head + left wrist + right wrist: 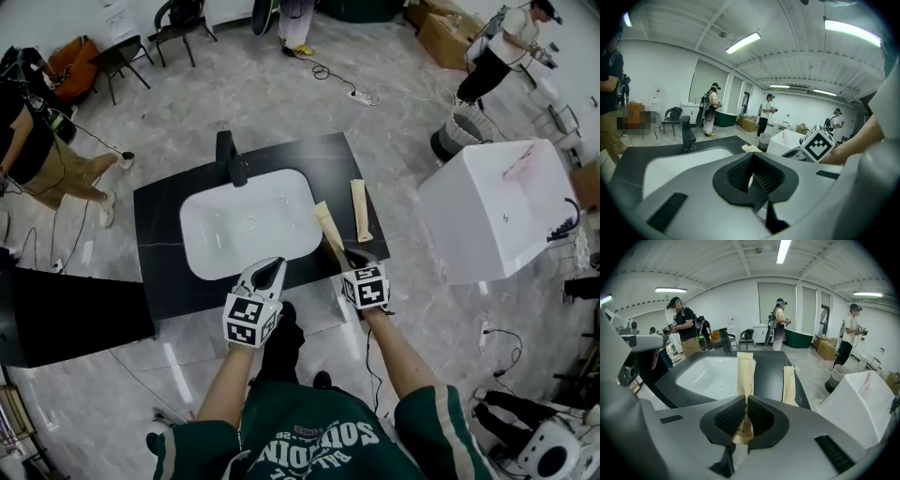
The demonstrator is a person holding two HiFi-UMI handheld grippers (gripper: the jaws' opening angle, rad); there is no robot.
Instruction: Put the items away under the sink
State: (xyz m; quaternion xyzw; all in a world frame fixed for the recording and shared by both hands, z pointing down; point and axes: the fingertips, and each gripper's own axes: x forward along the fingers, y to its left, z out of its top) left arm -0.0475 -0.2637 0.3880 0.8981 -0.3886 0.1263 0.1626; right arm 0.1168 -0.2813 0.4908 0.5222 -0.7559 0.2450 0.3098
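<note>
On the matte black countertop, beside the smooth white basin, our right gripper pinches the near end of a long, flat kraft-paper packet, ribbed jaws closed tight on the paper. A second matching packet lies flat just to its right, apart from it. Our left gripper hovers at the basin's near rim, forearm stretched forward, jaws pressed together on nothing.

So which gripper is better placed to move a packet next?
Right. The right gripper is clamped on the near packet, ready to lift it; the left gripper is shut on nothing by the basin.
</note>
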